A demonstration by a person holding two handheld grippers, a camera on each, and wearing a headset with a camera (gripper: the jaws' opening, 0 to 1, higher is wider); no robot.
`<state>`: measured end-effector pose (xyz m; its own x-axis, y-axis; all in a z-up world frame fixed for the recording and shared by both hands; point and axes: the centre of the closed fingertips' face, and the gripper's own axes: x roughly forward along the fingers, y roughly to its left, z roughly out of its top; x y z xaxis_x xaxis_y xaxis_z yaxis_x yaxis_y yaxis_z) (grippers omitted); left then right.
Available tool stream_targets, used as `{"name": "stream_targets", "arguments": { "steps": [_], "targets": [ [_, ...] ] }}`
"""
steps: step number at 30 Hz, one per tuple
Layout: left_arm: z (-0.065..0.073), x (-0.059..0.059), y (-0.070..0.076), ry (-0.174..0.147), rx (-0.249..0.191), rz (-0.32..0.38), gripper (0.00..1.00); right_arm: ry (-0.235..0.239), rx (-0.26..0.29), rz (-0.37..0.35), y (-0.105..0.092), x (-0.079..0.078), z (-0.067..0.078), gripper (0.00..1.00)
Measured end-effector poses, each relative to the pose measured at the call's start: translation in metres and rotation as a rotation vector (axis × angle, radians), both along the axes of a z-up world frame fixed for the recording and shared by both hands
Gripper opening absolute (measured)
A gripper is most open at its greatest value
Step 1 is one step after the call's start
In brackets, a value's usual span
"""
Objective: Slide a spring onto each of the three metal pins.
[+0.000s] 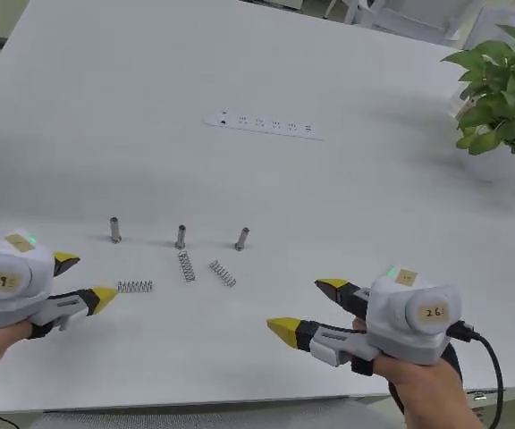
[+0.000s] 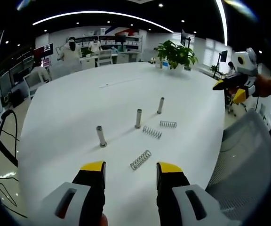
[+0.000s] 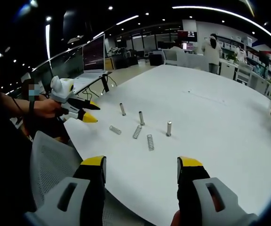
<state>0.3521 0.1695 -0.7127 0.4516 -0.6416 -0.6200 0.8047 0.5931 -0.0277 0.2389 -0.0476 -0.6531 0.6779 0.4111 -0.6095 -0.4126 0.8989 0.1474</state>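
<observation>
In the head view, your left hand-held gripper sits low at the left, jaws parted and holding nothing. The left spring lies flat on the white worktop, just beside its lower yellow tip. The middle spring and right spring lie further right. They sit in front of three short metal cylinders standing upright in a row: the left pin, middle pin and right pin. No pin carries a spring. Your right hand-held gripper is well apart from them at the lower right, jaws wide and empty. A white power strip lies beyond the pins, and a leafy plant is cut off at the right edge.

In the left gripper view, your own yellow-tipped jaws stand apart with nothing between them. The left spring, a fine wire coil, lies just ahead of the gap, with the left pin behind it. The other two springs are small and hard to make out. A grey mesh chair back hides the worktop's near edge at the right.

In the right gripper view, your jaws gape wide and empty. The right spring lies nearest ahead, with the right pin just beyond it. The left hand-held gripper hangs over the worktop's far edge.
</observation>
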Motion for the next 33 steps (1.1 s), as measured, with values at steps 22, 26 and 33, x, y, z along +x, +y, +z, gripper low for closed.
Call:
{"name": "stream_targets", "arguments": {
  "steps": [22, 26, 33],
  "targets": [
    [-0.034, 0.005, -0.037, 0.036, 0.086, -0.185, 0.27, 0.001, -0.010, -0.005, -0.001, -0.003, 0.002, 0.59],
    [-0.043, 0.007, -0.039, 0.049, 0.117, -0.204, 0.27, 0.004, -0.010, -0.003, 0.000, -0.004, 0.000, 0.59],
    [-0.055, 0.013, -0.038, 0.060, 0.138, -0.214, 0.24, 0.002, -0.011, -0.007, -0.003, -0.003, 0.002, 0.59]
  ]
}}
